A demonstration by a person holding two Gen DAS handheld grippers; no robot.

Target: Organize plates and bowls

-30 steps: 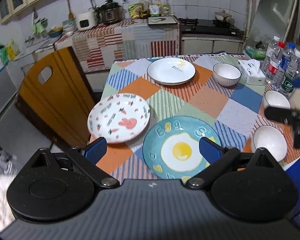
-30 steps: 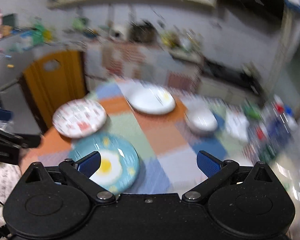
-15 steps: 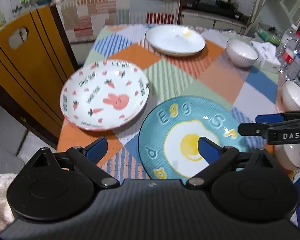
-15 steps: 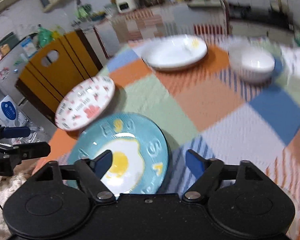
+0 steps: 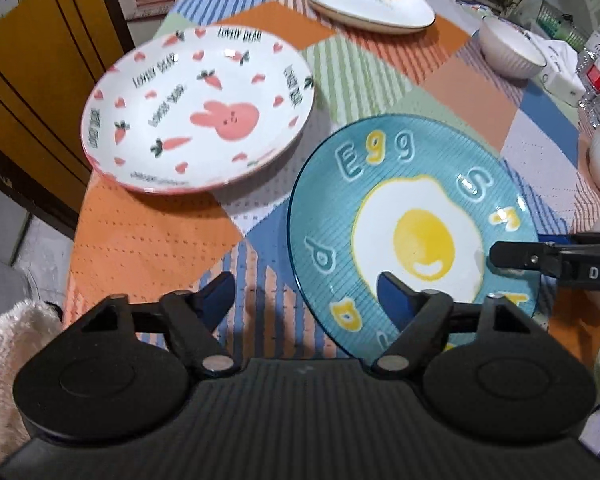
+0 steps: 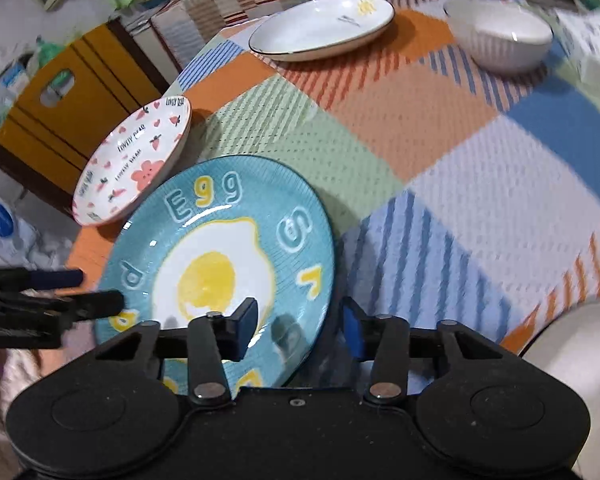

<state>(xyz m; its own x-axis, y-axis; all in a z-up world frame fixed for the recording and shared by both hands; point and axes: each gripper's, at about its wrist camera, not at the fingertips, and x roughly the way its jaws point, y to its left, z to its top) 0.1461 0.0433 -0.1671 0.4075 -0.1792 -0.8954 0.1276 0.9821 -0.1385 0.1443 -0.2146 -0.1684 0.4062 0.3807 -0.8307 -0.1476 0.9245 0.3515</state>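
On the patchwork tablecloth (image 5: 471, 92) of orange, blue, green and striped squares, the following are sitting:

Round teal ceramic plate with fried-egg motif and raised letters (image 5: 415, 232) (image 6: 220, 264), lying at 6 o'clock, nearest both cameras.

Round white ceramic plate with pink rabbit, carrots and hearts (image 5: 198, 110) (image 6: 134, 162), sitting at 10 o'clock of the teal plate, just beside it, near the table's edge.

Shallow white plate with dark rim and small yellow sun mark (image 5: 365, 0) (image 6: 323, 26), resting at 12 o'clock, well apart from the first two.

White ribbed ceramic bowl (image 5: 511, 46) (image 6: 499, 36), standing at 1 o'clock.

Left gripper (image 5: 305, 298), black with blue pads, is hovering with jaws spread wide, gripping nothing; its right finger is overlapping the teal plate's near-left rim.

Right gripper (image 6: 300, 324) is standing partly open, its fingers straddling the teal plate's near-right rim; whether the pads are touching cannot be told.
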